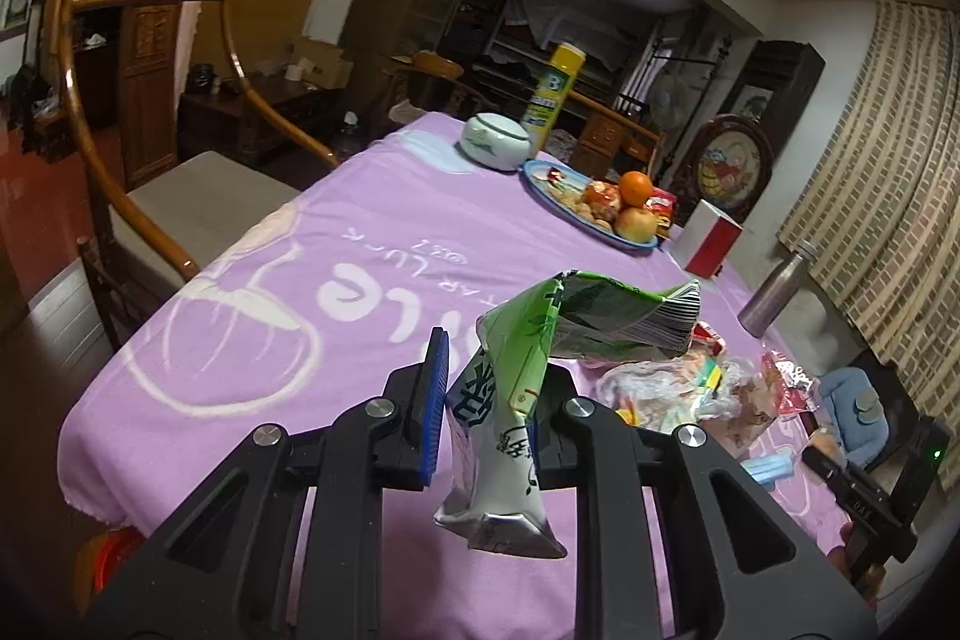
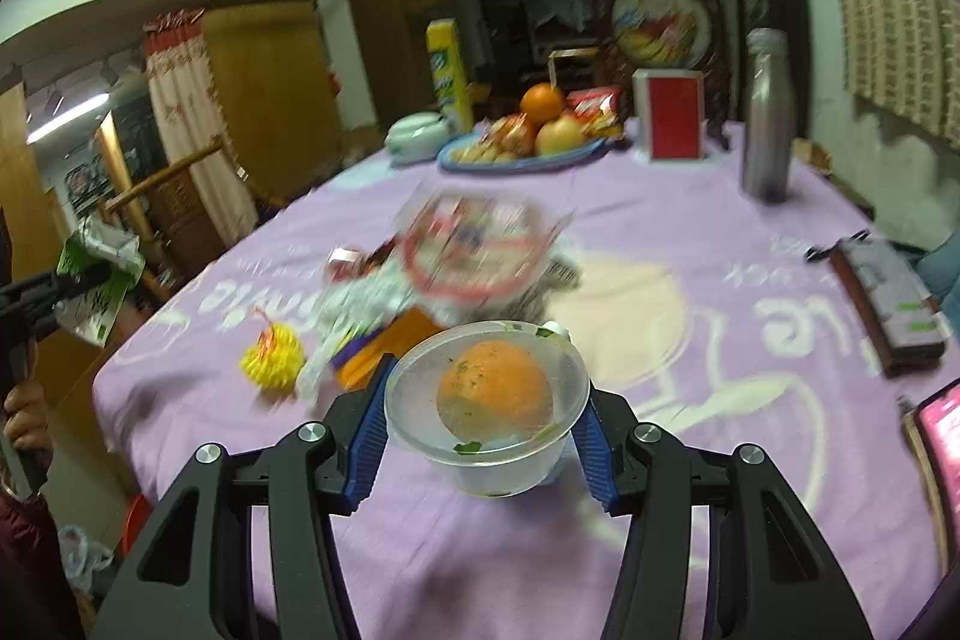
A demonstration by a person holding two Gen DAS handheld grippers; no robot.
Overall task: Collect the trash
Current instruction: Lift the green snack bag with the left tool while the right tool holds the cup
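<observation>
My left gripper [image 1: 489,400] is shut on a crumpled green and white snack bag [image 1: 576,322], held above the purple tablecloth [image 1: 300,280]. It also shows at the left edge of the right wrist view [image 2: 96,280]. My right gripper [image 2: 480,430] is shut on a clear plastic cup [image 2: 486,436] with an orange residue inside, its blue pads against the cup's sides. A pile of wrappers and clear plastic [image 2: 468,250] lies mid-table beside a yellow foam fruit net [image 2: 273,358]. The same pile shows in the left wrist view [image 1: 690,394].
A blue fruit plate [image 2: 516,157], white lidded bowl [image 2: 417,133], yellow can [image 2: 450,70], red and white box [image 2: 672,118] and steel bottle [image 2: 768,112] stand at the far end. A dark case [image 2: 888,298] and a phone [image 2: 942,436] lie at right. A wooden chair [image 1: 150,196] stands at left.
</observation>
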